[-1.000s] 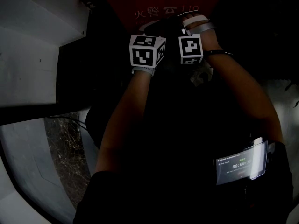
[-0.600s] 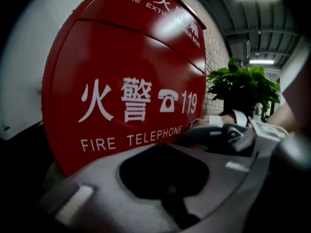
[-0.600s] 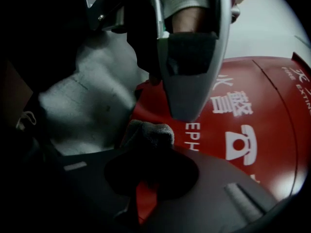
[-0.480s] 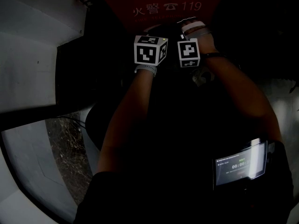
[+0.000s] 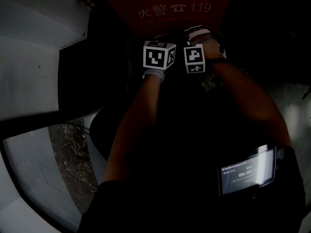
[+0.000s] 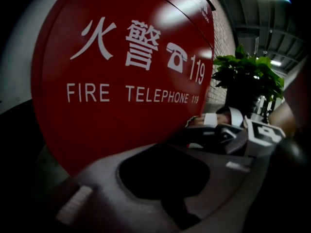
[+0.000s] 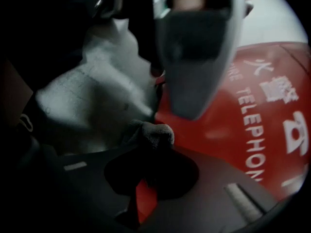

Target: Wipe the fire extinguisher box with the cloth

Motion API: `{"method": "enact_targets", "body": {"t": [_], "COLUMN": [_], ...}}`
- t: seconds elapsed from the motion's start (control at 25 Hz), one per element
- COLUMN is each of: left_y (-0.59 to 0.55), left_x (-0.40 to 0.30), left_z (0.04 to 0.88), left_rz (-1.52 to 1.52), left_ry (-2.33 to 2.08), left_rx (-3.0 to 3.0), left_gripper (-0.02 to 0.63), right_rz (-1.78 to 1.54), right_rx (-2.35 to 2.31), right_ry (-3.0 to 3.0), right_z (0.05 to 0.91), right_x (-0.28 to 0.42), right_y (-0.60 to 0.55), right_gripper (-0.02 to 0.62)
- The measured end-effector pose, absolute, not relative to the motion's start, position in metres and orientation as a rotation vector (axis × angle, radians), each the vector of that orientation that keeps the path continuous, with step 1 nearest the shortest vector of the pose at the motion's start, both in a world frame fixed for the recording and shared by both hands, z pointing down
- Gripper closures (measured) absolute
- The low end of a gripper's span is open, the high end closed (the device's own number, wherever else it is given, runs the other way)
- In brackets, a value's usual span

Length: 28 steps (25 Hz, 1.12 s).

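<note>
Left gripper (image 5: pixel 159 56) and right gripper (image 5: pixel 194 58) drew closer together, before box (image 6: pixel 121 125).
Right jaws clamp cloth (image 7: pixel 153 132) close to box; left jaws closed, empty.

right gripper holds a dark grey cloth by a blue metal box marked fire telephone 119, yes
The metal box is red, not blue; the left gripper view shows it. The right gripper does hold the dark grey cloth by it.

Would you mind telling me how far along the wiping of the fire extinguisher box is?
Done: the right gripper has the cloth pinched in its jaws. In hand: it holds the cloth close to the red fire extinguisher box, beside the lettering; the left gripper, jaws together, is alongside. Left: how much wiping remains cannot be told; no wiped patch shows.
</note>
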State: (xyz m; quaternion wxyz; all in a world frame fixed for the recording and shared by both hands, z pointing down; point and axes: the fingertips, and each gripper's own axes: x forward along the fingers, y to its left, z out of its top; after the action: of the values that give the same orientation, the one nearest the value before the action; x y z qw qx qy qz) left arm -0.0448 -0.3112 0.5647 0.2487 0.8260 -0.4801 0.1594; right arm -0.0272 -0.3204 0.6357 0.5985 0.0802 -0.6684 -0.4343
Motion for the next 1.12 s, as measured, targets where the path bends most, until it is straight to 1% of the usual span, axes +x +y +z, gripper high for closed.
{"method": "enact_targets", "body": {"t": [0.12, 0.24, 0.44, 0.6, 0.76, 0.92, 1.12], "left_y": [-0.313, -0.308, -0.289, -0.280, -0.278, -0.287, -0.301], "left_x": [-0.047, -0.049, -0.038, -0.038, -0.030, -0.016, -0.003], "left_z": [0.567, 0.561, 0.504, 0.440, 0.374, 0.316, 0.263], "left_rz": [0.434, 0.408, 0.407, 0.276, 0.162, 0.117, 0.082], "left_ry": [-1.305, -1.359, -1.457, -1.530, -1.567, -1.608, -1.645], "left_rx": [2.242, 2.261, 2.397, 2.445, 2.517, 2.576, 2.625], "left_gripper": [0.607, 0.607, 0.607, 0.607, 0.607, 0.607, 0.607], "right_rz": [-0.995, -1.005, -1.157, -1.238, -1.292, -1.396, -1.514], "right_rx": [0.184, 0.274, 0.323, 0.451, 0.644, 0.800, 0.913], "right_ry": [-1.553, -1.632, -1.650, -1.685, -1.684, -1.619, -1.557], "right_z": [0.640, 0.624, 0.568, 0.491, 0.396, 0.300, 0.208], "right_x": [-0.023, -0.032, -0.038, -0.027, 0.002, 0.017, 0.014], "right_y": [-0.323, -0.320, -0.296, -0.291, -0.306, -0.325, -0.338], "right_gripper": [0.563, 0.563, 0.563, 0.563, 0.563, 0.563, 0.563]}}
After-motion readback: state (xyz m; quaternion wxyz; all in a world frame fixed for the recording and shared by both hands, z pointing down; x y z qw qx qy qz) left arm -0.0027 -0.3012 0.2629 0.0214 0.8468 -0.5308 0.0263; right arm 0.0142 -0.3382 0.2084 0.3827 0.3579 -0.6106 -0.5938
